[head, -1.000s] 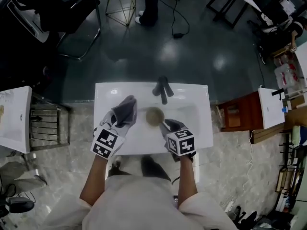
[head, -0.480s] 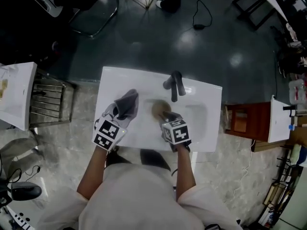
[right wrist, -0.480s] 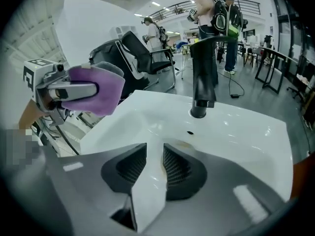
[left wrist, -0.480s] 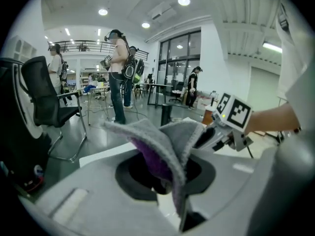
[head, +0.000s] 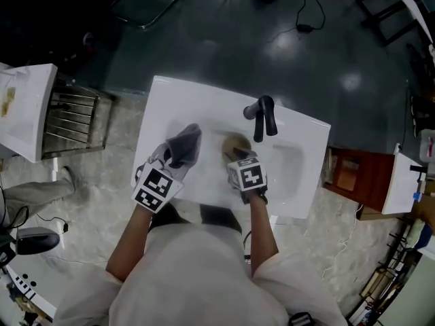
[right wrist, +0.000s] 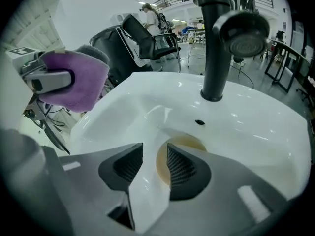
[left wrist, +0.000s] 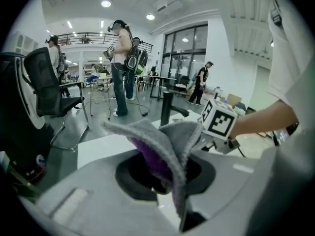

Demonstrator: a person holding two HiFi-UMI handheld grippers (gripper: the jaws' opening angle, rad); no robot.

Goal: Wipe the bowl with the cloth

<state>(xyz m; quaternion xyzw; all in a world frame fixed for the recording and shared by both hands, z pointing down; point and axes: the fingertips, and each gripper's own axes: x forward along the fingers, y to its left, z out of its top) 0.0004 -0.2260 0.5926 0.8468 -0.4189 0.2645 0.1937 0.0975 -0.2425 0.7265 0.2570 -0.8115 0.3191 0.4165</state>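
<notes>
Left gripper (head: pixel 173 160) clamped on cloth (head: pixel 185 145), over the sink's (right wrist: pixel 256 127) left side. Right gripper (right wrist: pixel 150 168) jaws, just opening, stand apart, gripping nothing (bowl (right wrist: pixel 189 142) sits in basin just beyond them).

— How is the left tool (left wrist: pixel 167 178) set?
— Clamped on the cloth (left wrist: pixel 162 144), tilted downward.
— And the right tool (right wrist: pixel 155 167)?
— Pitched steeply down. Its jaws have just been opening, with the bowl (right wrist: pixel 194 142) rim in the gap, unpressed. Left forearm (head: pixel 132 240) and right forearm (head: pixel 262 233) reach forward.
</notes>
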